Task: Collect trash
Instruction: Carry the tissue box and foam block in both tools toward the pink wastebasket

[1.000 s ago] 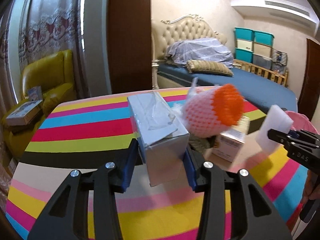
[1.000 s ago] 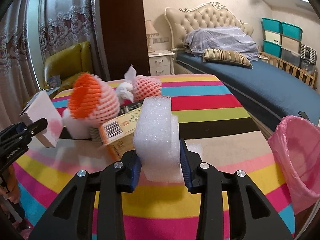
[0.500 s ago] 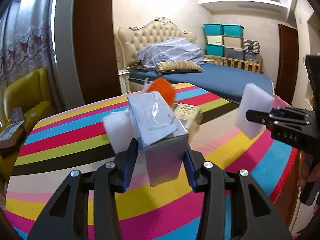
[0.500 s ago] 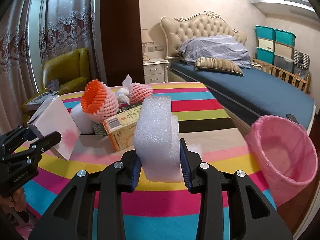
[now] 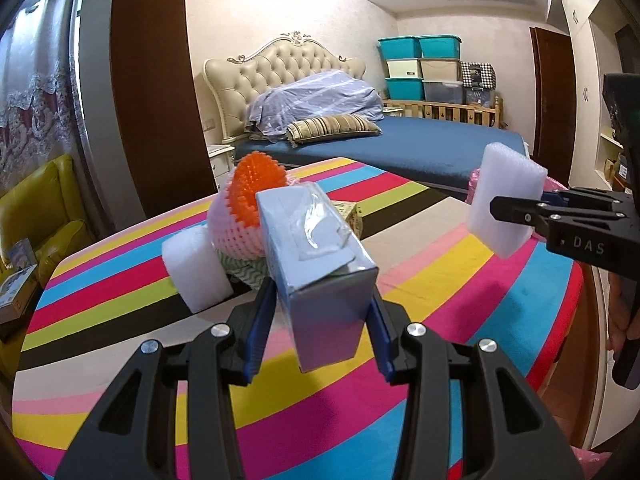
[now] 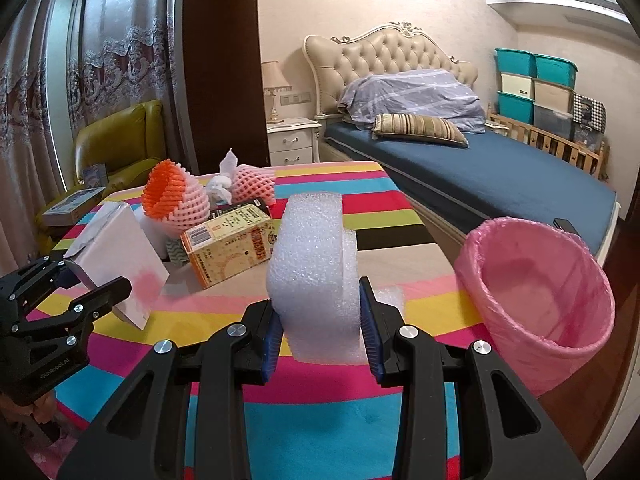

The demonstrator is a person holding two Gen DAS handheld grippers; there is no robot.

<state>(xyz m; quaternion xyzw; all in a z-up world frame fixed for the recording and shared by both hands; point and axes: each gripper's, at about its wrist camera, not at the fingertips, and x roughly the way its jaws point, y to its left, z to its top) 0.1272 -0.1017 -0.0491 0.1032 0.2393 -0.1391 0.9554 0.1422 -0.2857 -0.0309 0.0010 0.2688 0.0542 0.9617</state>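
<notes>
Over the striped table (image 6: 400,204), the right gripper (image 6: 322,338) squeezes a foam block (image 6: 316,280). The pink bin (image 6: 536,292) sits just to its right, at the table's edge. The left gripper (image 5: 320,334) squeezes a box (image 5: 320,264), farther from the bin.

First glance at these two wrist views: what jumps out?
The loud striped tablecloth fills both views. Each claw is shut on trash above it: the left claw on a pale box, the right claw on a white foam block. A pink-lined bin stands open at the table's right edge, and an orange-mouthed foam net tops the litter pile left on the far side.
</notes>
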